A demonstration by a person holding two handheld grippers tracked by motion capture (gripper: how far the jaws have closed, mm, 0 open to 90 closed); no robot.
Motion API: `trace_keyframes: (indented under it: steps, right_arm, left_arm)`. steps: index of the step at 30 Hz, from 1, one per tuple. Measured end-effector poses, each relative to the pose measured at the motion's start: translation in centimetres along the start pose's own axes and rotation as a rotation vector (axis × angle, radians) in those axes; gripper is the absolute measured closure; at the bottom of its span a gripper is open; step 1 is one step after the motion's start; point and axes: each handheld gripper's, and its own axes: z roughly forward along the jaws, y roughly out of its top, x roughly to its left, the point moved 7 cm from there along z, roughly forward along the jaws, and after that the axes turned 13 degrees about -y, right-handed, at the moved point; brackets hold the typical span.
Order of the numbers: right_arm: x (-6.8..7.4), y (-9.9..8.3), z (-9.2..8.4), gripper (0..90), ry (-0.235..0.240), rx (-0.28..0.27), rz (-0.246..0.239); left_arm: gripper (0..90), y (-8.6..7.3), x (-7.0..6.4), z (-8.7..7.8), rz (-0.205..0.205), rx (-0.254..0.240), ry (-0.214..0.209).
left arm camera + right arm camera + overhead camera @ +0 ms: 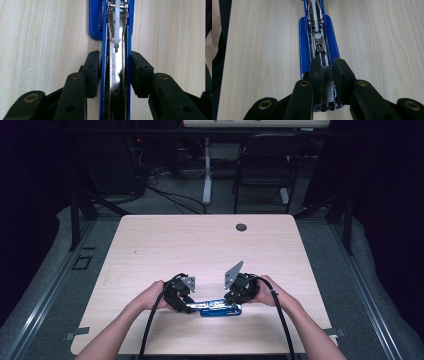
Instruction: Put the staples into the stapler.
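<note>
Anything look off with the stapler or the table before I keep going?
Nothing damaged or spilled. The blue stapler lies opened up, its metal staple channel exposed. The left gripper clamps the stapler's sides; the right gripper pinches a strip of staples over the channel. The table looks tidy.

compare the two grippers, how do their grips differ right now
The left gripper clamps the blue stapler across its opened arm; the right gripper pinches a strip of staples over the stapler's open channel. The left jaws stand wider apart than the right. Both are shut on something, low over the table.
</note>
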Motion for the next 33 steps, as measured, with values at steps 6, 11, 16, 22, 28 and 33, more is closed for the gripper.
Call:
trace_keyframes:
  steps: [6, 11, 16, 22, 28, 33]
  right_arm:
    - [0.2, -0.1, 0.2, 78.1, -0.009, 0.006, -0.028]
    - [0.3, -0.3, 0.4, 77.8, -0.009, 0.021, -0.038]
    - [0.3, -0.5, 0.4, 76.8, -0.002, 0.033, -0.037]
    - [0.0, -0.5, 0.2, 70.6, 0.016, 0.015, 0.002]
    - [-0.4, -0.1, -0.4, 70.3, 0.015, -0.01, 0.069]
    - [-0.4, 0.2, -0.6, 76.0, -0.007, -0.008, 0.135]
  left_arm:
    - [62.5, 0.0, 0.0, 0.0, -0.002, 0.002, 0.002]
    - [62.5, 0.0, 0.0, 0.0, 0.001, 0.003, 0.003]
    - [62.6, 0.0, 0.0, 0.1, -0.001, 0.002, 0.001]
    - [62.7, 0.0, 0.0, 0.1, 0.006, 0.003, 0.005]
    - [62.8, 0.0, 0.0, 0.1, 0.01, 0.003, 0.01]
    - [62.9, 0.0, -0.1, 0.1, 0.011, -0.004, 0.009]
